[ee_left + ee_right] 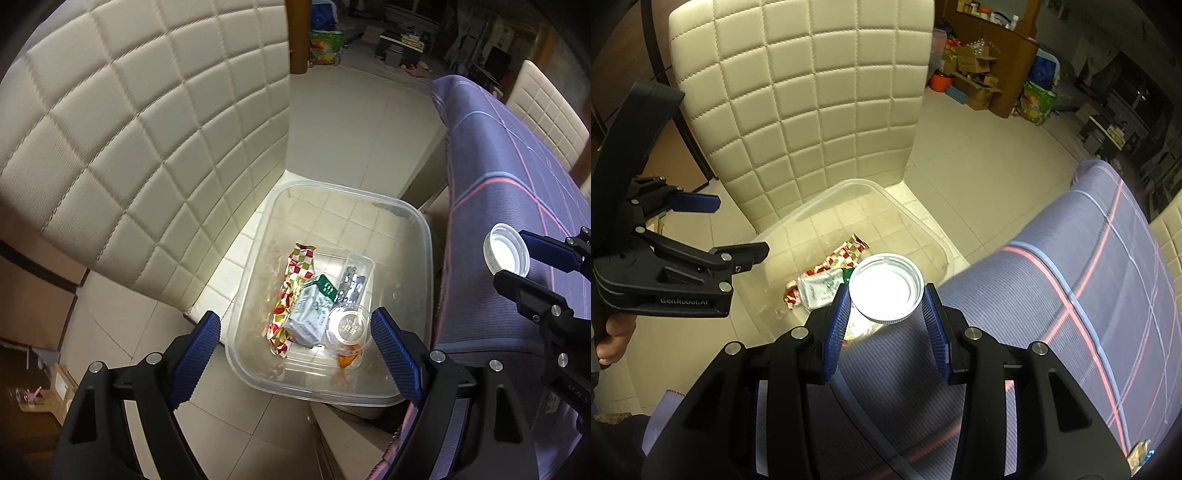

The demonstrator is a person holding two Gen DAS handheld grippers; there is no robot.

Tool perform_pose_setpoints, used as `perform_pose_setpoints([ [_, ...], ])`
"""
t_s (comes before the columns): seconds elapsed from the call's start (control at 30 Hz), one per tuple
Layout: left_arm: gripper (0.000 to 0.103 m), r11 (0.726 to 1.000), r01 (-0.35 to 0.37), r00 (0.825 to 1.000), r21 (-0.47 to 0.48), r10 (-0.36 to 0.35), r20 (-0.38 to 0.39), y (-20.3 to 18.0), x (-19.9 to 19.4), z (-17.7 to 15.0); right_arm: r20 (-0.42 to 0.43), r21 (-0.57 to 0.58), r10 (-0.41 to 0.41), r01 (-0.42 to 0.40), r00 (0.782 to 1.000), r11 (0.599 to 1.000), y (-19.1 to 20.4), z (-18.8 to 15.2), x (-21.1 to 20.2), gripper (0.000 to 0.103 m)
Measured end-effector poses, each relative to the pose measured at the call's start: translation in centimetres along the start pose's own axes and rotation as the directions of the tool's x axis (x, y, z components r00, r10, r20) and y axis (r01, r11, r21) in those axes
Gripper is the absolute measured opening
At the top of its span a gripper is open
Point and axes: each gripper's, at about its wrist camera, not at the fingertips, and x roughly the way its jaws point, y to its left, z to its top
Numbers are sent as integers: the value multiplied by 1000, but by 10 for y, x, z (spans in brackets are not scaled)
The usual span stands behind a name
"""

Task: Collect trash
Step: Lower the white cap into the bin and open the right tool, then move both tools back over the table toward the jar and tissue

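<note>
In the right wrist view the white lid [886,286] is hiding part of the clear bin [938,243] and its carton [818,288]; at five o'clock a small wrapper [1141,456] is running off the frame, too dim to identify

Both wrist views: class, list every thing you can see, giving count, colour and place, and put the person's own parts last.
bin: one, clear plastic, on the chair seat
wrapper: one, red and white checked, in the bin
carton: one, grey-green, in the bin
cup: one, clear, in the bin
cap: one, white, held above the cloth edge
chair: one, cream, quilted
cloth: one, purple plaid, on the table
left hand-held gripper: open, over the bin
right hand-held gripper: shut on the cap
</note>
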Motion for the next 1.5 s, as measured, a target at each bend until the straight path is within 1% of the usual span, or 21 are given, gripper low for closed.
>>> perform_pose_setpoints([
  [0.07,81,1000,0,1000,-8,0,1,3,0,-1,9,-7,-9,9,1000,1000,2,2,0,60],
  [0.2,81,1000,4,1000,-16,-4,2,6,0,-3,24,-11,-17,17,1000,1000,3,4,-1,69],
  [0.47,81,1000,17,1000,6,-17,12,-10,-11,-6,30,11,-33,32,999,999,-3,-6,-12,70],
  [0.67,81,997,32,999,73,-35,37,-45,-31,-11,37,58,-57,54,998,997,-20,-31,-33,70],
  [0.87,81,985,53,996,165,-63,60,-96,-51,-19,40,122,-100,94,994,988,-46,-71,-62,70],
  [1.03,81,964,82,994,253,-99,56,-154,-62,-30,27,194,-144,136,989,972,-76,-113,-85,70],
  [1.2,81,932,113,990,345,-134,37,-215,-67,-44,8,278,-186,177,982,944,-111,-161,-109,70],
  [1.27,81,919,121,989,376,-144,33,-237,-69,-49,1,321,-206,195,979,927,-129,-185,-121,70],
  [1.5,81,856,151,982,494,-188,24,-327,-81,-64,-27,444,-259,244,965,862,-182,-254,-153,71],
])
